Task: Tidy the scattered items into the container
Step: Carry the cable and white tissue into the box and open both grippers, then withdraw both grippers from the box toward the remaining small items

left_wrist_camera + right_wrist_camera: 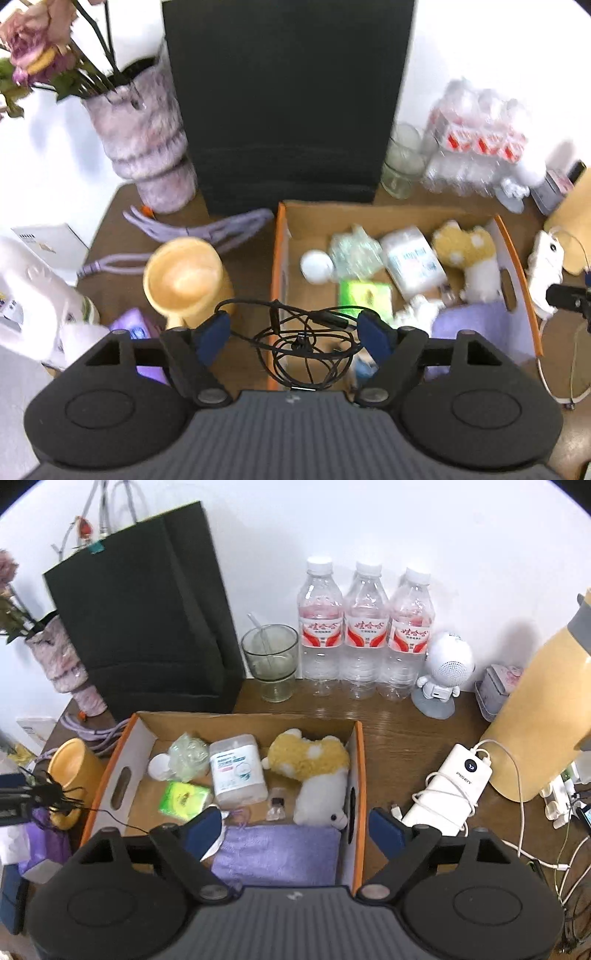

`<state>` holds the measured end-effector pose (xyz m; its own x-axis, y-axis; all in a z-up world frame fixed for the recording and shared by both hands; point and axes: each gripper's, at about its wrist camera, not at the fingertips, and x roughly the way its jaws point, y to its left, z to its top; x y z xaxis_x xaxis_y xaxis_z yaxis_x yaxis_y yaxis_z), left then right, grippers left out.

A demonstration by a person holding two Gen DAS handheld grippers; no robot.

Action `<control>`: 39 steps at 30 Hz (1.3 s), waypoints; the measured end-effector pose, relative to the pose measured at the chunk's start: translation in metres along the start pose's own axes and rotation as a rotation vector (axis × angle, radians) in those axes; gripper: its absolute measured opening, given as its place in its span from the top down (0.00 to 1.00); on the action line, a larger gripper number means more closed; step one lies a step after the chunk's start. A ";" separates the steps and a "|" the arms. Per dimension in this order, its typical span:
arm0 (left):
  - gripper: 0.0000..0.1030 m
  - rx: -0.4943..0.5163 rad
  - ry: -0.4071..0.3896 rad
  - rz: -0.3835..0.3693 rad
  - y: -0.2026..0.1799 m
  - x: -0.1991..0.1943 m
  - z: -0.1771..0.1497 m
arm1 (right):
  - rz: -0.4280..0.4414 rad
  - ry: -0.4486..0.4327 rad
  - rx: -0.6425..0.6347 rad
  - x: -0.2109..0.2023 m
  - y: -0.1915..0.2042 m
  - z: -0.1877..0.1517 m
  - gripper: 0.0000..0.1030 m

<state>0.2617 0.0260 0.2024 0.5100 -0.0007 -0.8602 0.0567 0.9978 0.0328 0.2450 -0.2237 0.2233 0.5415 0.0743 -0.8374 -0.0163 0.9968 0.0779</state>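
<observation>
**Both grippers spread wide above the cardboard box**

We hold our left gripper (297,332) over the left wall of the cardboard box (280,251), with its blue pads far apart. A tangle of black earphone cable (303,343) sits between the pads. From the right wrist view it seems to hang on one finger of this gripper, but we cannot tell if it rests there or is falling; the pads do not press it.

Our right gripper (295,827) is also spread wide and nothing is between its pads. It hangs over the near right part of the box, above a purple cloth (280,853) that lies inside.

Inside the box we also see a yellow and white plush toy (314,771), a clear wipes container (238,771), a green packet (183,797), a crumpled clear bag (186,755) and a small white cap (159,766).

Outside, on the brown table (399,738), a yellow mug (184,277) stands just left of the box, and a white power bank (454,786) with its cable lies to the right.
</observation>
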 end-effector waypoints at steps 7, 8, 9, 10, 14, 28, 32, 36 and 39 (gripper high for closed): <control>0.20 0.025 -0.074 -0.063 -0.028 -0.001 -0.019 | 0.041 -0.104 -0.031 -0.021 0.023 -0.025 0.15; 0.20 0.032 -0.088 -0.073 -0.031 0.001 -0.019 | 0.044 -0.109 -0.030 -0.021 0.023 -0.027 0.15; 0.20 0.037 -0.101 -0.078 -0.034 0.005 -0.020 | 0.045 -0.114 -0.031 -0.020 0.024 -0.030 0.15; 0.20 0.041 -0.104 -0.077 -0.036 0.010 -0.019 | 0.043 -0.114 -0.032 -0.018 0.025 -0.032 0.15; 0.01 0.046 -0.016 -0.092 -0.038 0.035 -0.011 | 0.038 -0.064 -0.043 0.000 0.021 -0.037 0.15; 0.00 -0.048 -0.006 -0.098 -0.013 0.054 -0.002 | 0.152 -0.009 -0.115 0.076 0.049 -0.066 0.15; 0.00 -0.010 -0.030 0.016 -0.013 0.058 -0.008 | 0.102 -0.008 0.001 0.077 0.031 -0.048 0.15; 0.00 0.081 -0.267 0.124 -0.028 0.042 -0.026 | 0.056 -0.075 -0.014 0.066 0.022 -0.045 0.15; 0.00 0.113 -0.427 0.111 -0.039 0.035 -0.050 | 0.064 -0.177 -0.039 0.058 0.021 -0.054 0.14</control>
<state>0.2344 -0.0092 0.1461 0.8252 0.0549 -0.5622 0.0630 0.9801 0.1883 0.2303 -0.1972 0.1475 0.6775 0.1347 -0.7230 -0.0857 0.9909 0.1042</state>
